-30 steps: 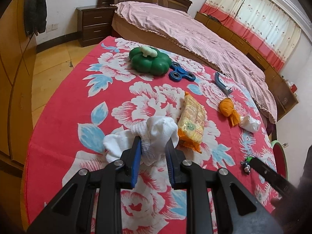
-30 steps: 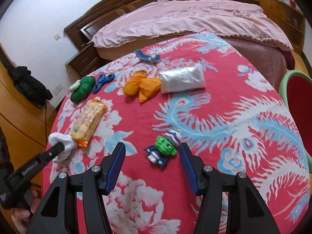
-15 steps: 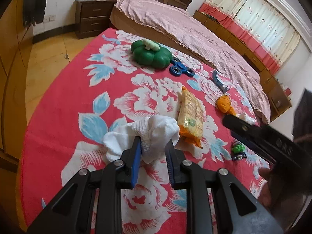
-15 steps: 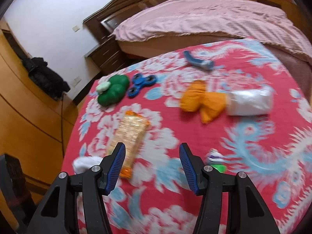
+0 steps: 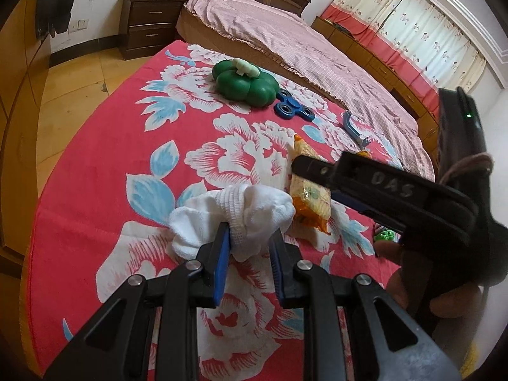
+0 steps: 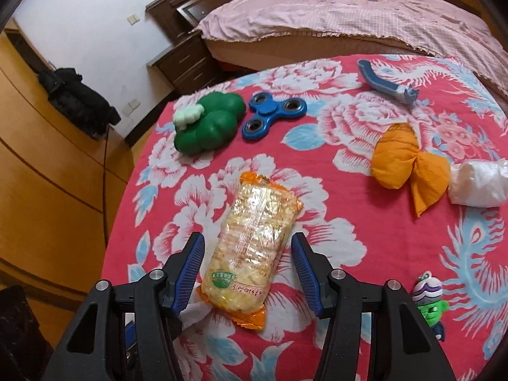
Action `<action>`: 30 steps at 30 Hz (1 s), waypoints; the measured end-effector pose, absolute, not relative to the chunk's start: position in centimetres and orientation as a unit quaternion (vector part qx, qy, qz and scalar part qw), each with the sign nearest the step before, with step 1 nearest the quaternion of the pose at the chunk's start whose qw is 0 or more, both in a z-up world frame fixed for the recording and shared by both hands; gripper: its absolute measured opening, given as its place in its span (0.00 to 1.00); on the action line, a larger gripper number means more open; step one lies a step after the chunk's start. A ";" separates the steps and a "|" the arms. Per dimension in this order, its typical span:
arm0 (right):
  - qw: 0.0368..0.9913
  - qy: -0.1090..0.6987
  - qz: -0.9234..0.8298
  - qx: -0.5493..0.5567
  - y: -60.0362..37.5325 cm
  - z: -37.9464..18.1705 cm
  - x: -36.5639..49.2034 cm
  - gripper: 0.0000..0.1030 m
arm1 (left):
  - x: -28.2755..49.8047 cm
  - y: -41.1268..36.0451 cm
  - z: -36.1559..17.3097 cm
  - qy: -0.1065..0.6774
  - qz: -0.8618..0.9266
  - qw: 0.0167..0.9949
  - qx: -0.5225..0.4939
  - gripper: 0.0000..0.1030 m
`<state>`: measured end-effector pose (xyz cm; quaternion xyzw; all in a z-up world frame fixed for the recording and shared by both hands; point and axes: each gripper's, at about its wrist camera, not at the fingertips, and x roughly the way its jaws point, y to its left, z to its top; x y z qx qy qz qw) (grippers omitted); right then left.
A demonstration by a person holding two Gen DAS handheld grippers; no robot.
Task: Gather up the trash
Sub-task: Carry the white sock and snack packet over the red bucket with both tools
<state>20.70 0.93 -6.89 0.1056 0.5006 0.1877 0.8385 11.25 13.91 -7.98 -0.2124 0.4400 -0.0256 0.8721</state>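
My left gripper (image 5: 249, 241) is shut on a crumpled white tissue (image 5: 235, 214) resting on the red floral tablecloth. An orange snack wrapper (image 6: 252, 247) lies just right of the tissue; it also shows in the left wrist view (image 5: 309, 190). My right gripper (image 6: 247, 254) is open, its fingers on either side of the wrapper's near end, and its finger (image 5: 317, 168) crosses the left wrist view above the wrapper. An orange crumpled wrapper (image 6: 406, 165) and a white plastic bag (image 6: 479, 182) lie farther right.
A green pumpkin toy (image 6: 206, 123), a blue fidget spinner (image 6: 273, 112), a blue-grey clip (image 6: 385, 82) and a small green-purple figure (image 6: 430, 301) lie on the table (image 6: 349, 238). A bed (image 6: 349, 9) stands behind it, a nightstand (image 5: 149, 20) to the left.
My right gripper has swung left from the small figure to straddle the orange snack wrapper. My left gripper stays shut on the tissue in the same spot.
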 end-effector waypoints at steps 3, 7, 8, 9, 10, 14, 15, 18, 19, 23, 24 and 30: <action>0.844 0.496 0.181 0.094 1.1 -6.9 20.6 0.44 | 11.3 14.0 -8.0 0.440 -0.025 0.872 -0.213 0.23; 0.842 0.499 0.185 0.095 0.7 -6.8 20.6 0.42 | 11.3 14.0 -8.1 0.441 -0.024 0.871 -0.215 0.23; 0.842 0.498 0.183 0.102 0.2 -6.7 20.5 0.42 | 11.3 14.0 -8.1 0.442 -0.024 0.871 -0.214 0.23; 0.843 0.495 0.180 0.107 -0.3 -6.6 20.5 0.42 | 11.3 13.9 -8.2 0.443 -0.022 0.870 -0.214 0.23; 0.847 0.489 0.175 0.112 -0.9 -6.3 20.4 0.42 | 11.3 13.9 -8.2 0.444 -0.022 0.870 -0.214 0.23; 0.857 0.471 0.169 0.126 -3.3 -4.8 19.8 0.42 | 11.2 13.8 -8.2 0.444 -0.019 0.870 -0.212 0.23; 0.860 0.465 0.168 0.128 -3.8 -4.4 19.5 0.42 | 11.2 13.8 -8.2 0.444 -0.019 0.870 -0.212 0.23; 0.865 0.453 0.165 0.142 -5.5 -3.4 18.8 0.42 | 11.1 13.7 -8.0 0.443 -0.017 0.871 -0.213 0.22; 0.866 0.450 0.164 0.147 -6.1 -3.2 18.6 0.42 | 11.1 13.6 -7.9 0.442 -0.017 0.871 -0.213 0.22; 0.869 0.436 0.163 0.166 -8.4 -2.2 17.1 0.42 | 11.0 13.3 -7.4 0.438 -0.021 0.873 -0.211 0.21; 0.871 0.432 0.164 0.169 -8.9 -2.0 16.7 0.42 | 10.9 13.1 -7.2 0.437 -0.023 0.874 -0.210 0.21; 0.881 0.407 0.154 0.185 -12.2 -0.4 13.9 0.42 | 10.7 11.7 -6.0 0.427 -0.038 0.881 -0.199 0.21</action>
